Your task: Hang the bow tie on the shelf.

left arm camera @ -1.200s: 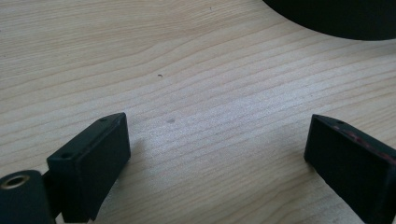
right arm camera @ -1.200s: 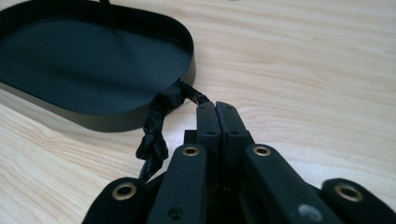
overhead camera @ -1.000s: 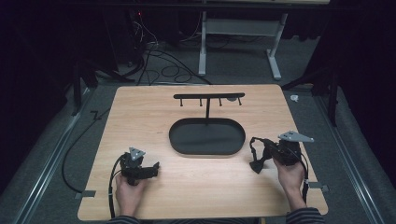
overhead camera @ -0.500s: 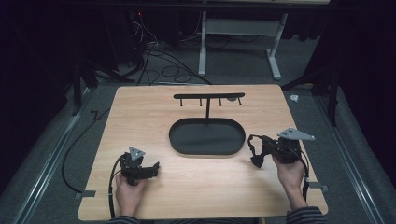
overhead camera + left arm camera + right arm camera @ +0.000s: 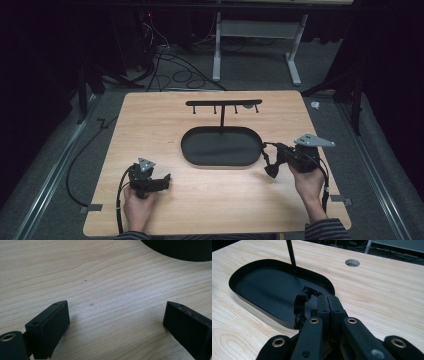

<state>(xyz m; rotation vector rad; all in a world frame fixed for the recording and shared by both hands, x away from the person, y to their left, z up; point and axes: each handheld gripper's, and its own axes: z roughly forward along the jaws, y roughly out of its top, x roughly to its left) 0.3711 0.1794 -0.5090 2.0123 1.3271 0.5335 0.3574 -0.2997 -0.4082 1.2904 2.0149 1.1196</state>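
So the right gripper (image 5: 270, 159) was sitting just off the right end of the black oval tray (image 5: 200, 156), jaws pressed tight together on a dark strap (image 5: 299, 305). In the right gripper view you could see that strap looping out from between the closed jaws and drooping over the tray's rim, right at its near corner. Whether it actually touched the tray floor, I couldn't tell. The thin post (image 5: 291, 257) of the hook stand (image 5: 223, 103) came up from the tray's far side, with the crossbar running above it, near the far edge of the table (image 5: 150, 120).

The left gripper (image 5: 162, 182) was way over on the other side, low on the wood near the front edge, with its jaws spread wide and nothing between them. The left gripper view had bare wood grain in the gap and just a slice of the tray's edge up in the top right corner, so well apart from it.

Room-wise: a wide strip of bare wood ran between the left gripper and the tray, and more ran along the front edge between the two hands. On the right it was tighter, with the gripper near the tray's end and the table's right edge not far behind the hand (image 5: 307, 182). There was also a round cable hole (image 5: 352, 263) in the tabletop past the tray.
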